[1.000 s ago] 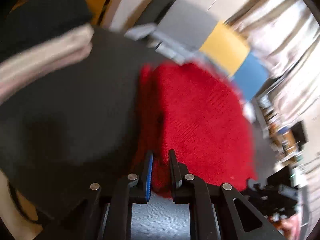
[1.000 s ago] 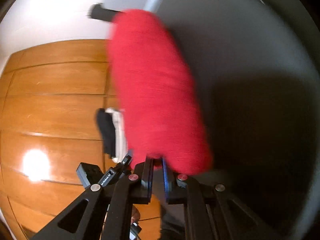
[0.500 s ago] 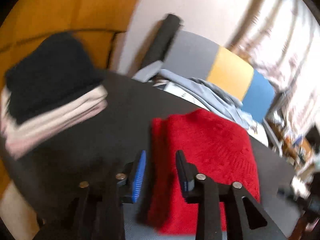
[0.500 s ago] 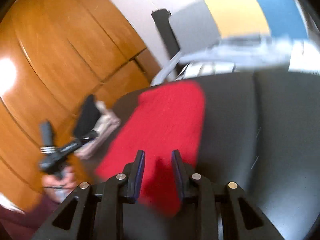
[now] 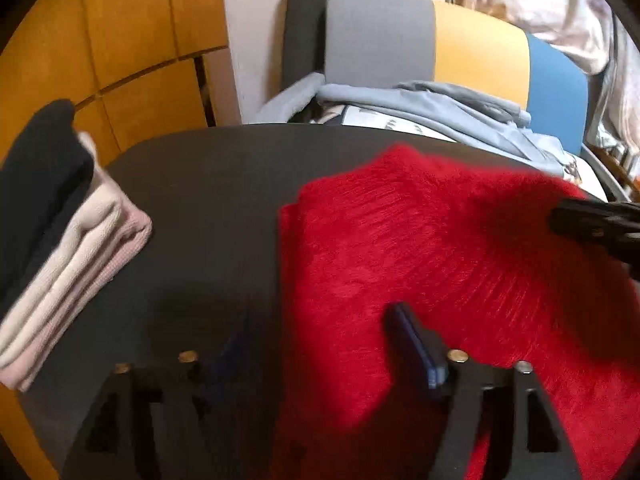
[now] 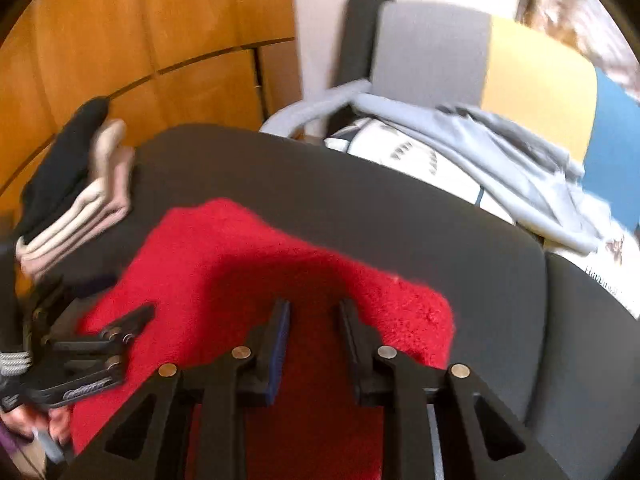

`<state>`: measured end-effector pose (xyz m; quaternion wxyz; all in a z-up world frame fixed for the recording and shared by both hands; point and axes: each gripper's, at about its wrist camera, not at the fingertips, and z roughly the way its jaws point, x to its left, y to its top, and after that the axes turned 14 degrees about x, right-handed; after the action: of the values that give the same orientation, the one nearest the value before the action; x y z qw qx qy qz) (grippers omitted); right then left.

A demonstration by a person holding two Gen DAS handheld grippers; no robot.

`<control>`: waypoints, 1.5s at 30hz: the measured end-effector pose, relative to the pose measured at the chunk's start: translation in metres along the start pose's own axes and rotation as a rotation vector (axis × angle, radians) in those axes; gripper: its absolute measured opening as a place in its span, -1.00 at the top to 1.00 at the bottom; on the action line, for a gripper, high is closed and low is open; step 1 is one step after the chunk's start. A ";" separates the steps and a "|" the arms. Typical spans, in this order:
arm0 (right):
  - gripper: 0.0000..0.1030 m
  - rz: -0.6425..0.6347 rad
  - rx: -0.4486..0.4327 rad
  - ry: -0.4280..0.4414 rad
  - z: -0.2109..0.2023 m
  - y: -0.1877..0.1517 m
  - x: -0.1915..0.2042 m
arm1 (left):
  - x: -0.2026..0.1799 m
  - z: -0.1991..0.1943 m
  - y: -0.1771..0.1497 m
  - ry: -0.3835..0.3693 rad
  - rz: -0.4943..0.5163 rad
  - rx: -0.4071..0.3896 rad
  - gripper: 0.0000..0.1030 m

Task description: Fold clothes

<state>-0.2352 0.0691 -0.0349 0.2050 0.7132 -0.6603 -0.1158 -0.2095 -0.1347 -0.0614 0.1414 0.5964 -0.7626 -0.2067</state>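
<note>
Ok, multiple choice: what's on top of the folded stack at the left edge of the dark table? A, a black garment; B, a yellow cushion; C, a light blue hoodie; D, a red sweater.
A: a black garment lies on top of the pale pink and cream folded pieces, at the left of the dark table. The red sweater lies apart from the stack, further right.

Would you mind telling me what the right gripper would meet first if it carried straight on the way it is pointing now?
Most likely the folded red sweater. The right gripper, jaws closing with nothing pinched between them, points down over its near part, and the dark table shows only beyond it. Depth is hard to judge here.
</note>
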 end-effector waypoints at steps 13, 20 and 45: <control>0.48 0.096 -0.197 0.131 -0.072 -0.044 -0.012 | 0.037 -0.014 0.002 -0.213 -0.207 0.082 -0.69; 0.46 -0.013 -0.118 0.045 -0.071 -0.106 0.023 | 0.015 -0.032 -0.023 -0.029 -0.057 0.010 -0.69; -0.38 0.399 0.125 0.404 -0.035 -0.126 -0.046 | 0.033 0.012 0.020 -0.275 -0.004 0.240 -1.00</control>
<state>-0.1119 0.1247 -0.0642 0.3069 0.5890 -0.7391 0.1122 -0.2408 -0.1605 -0.0634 -0.0370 0.5768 -0.7927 -0.1940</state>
